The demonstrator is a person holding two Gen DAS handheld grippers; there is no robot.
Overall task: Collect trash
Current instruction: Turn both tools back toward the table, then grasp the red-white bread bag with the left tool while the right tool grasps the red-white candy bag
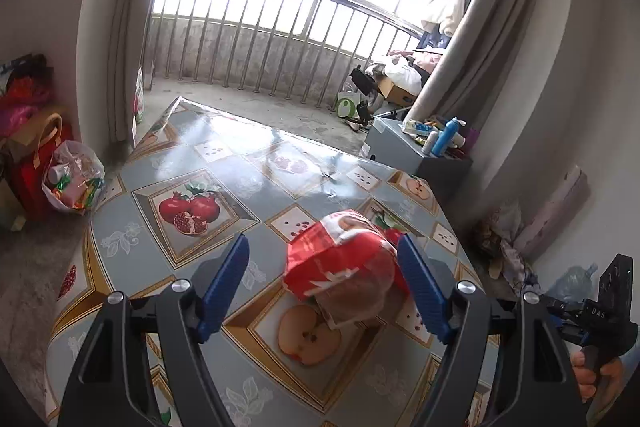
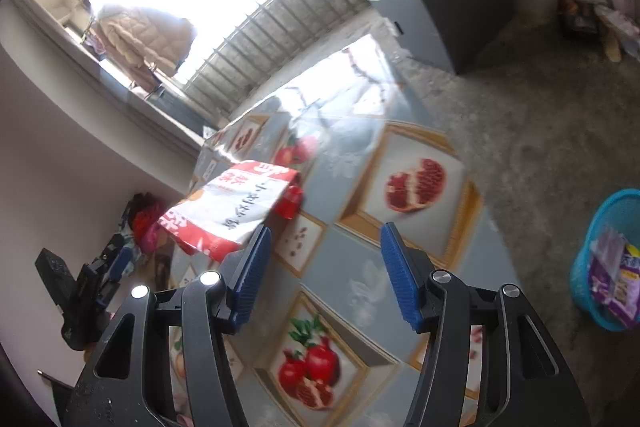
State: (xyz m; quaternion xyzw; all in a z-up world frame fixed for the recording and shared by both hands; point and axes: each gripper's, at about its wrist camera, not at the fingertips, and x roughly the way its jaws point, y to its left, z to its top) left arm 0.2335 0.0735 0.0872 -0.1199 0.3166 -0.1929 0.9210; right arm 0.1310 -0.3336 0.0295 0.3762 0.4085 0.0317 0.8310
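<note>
A puffed red and white snack bag (image 1: 340, 259) sits on the table with the fruit-print cloth (image 1: 192, 155). My left gripper (image 1: 323, 247) stands open around it: the bag is close to the right pad, and a wide gap separates it from the left pad. In the right wrist view the same bag (image 2: 232, 211) is ahead and to the left, with a small red object (image 2: 290, 201) just behind it. My right gripper (image 2: 325, 231) hangs open above the cloth (image 2: 348, 267) with nothing between its fingers. A blue basket (image 2: 612, 259) with purple wrappers stands on the floor to the right.
A clear plastic bag of rubbish (image 1: 74, 179) and a red bag (image 1: 32, 167) stand on the floor left of the table. A grey cabinet (image 1: 408, 147) with bottles stands beyond the table's far right corner. A hand (image 1: 592, 371) shows at the lower right edge.
</note>
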